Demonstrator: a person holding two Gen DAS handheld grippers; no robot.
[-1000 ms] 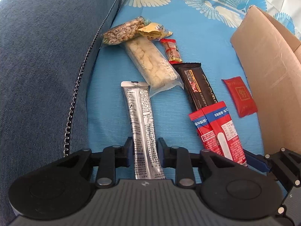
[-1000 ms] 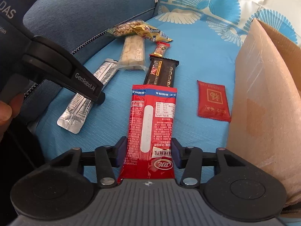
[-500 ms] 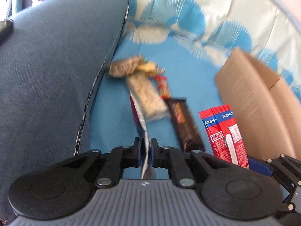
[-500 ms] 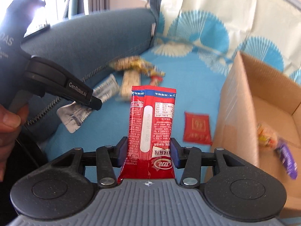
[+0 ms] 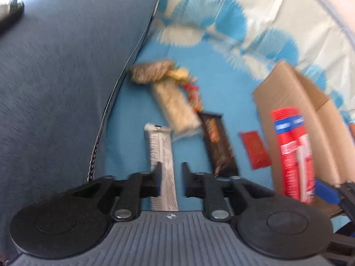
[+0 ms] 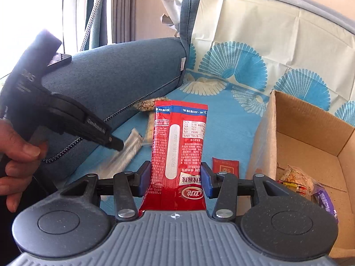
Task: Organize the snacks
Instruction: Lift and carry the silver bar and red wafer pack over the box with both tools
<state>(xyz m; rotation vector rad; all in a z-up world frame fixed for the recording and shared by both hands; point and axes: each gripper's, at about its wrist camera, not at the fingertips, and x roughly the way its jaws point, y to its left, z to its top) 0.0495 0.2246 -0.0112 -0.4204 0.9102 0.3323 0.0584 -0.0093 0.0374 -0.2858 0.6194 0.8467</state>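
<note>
My right gripper (image 6: pixel 175 178) is shut on a tall red snack packet (image 6: pixel 179 146) and holds it upright in the air beside the open cardboard box (image 6: pixel 310 137). The packet also shows in the left wrist view (image 5: pixel 292 150). My left gripper (image 5: pixel 169 177) has its jaws a little apart around a silver stick packet (image 5: pixel 160 150), which hangs blurred in the right wrist view (image 6: pixel 126 153). Whether the pads touch it is unclear. More snacks lie on the blue sofa cover: a brown bar (image 5: pixel 218 141), a small red sachet (image 5: pixel 255 149), a pale puffed bar (image 5: pixel 175 102) and a seed bar (image 5: pixel 150 72).
The blue sofa armrest (image 5: pixel 55 77) rises at the left. The box holds a clear-wrapped candy (image 6: pixel 295 180) and a purple wrapper (image 6: pixel 325 200). A patterned cover (image 6: pixel 233 66) drapes the sofa back. A phone (image 6: pixel 60 58) lies on the armrest.
Both grippers have risen with their packets. The right one has lifted the red packet beside the box opening. The left jaws, tight on the silver stick before, now stand slightly apart.
</note>
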